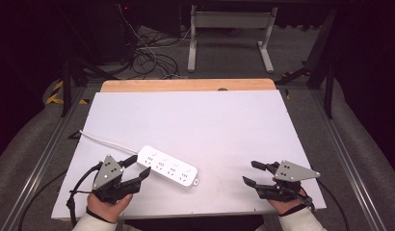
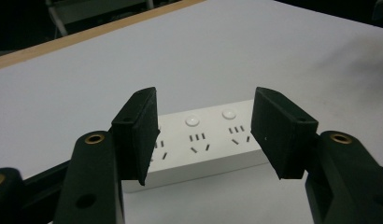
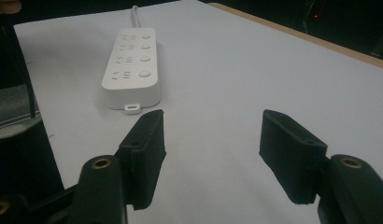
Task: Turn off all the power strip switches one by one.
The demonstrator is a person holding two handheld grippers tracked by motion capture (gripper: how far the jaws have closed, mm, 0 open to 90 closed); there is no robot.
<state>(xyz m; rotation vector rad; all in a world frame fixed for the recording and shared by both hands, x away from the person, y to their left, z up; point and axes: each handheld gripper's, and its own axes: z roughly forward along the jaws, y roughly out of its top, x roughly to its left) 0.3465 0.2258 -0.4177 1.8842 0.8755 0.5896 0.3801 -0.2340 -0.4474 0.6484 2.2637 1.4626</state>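
Observation:
A white power strip [image 1: 167, 166] with several sockets lies flat on the white table top [image 1: 210, 125], near the front left. Its white cord [image 1: 106, 141] runs off toward the table's left edge. My left gripper [image 1: 138, 166] stands open just short of the strip's left end, the jaws apart with nothing between them. In the left gripper view the power strip [image 2: 203, 140] lies close ahead, seen between my open left gripper [image 2: 206, 135] jaws. My right gripper [image 1: 250, 173] is open at the front right, well apart from the strip. The right gripper view has the power strip [image 3: 132, 65] farther off, beyond my right gripper [image 3: 210, 154].
A wooden strip [image 1: 188, 85] borders the table's far edge. Beyond it are a white stand [image 1: 229, 33] and loose cables [image 1: 147, 57] on the floor. Metal rails [image 1: 347, 154] run along both sides of the table.

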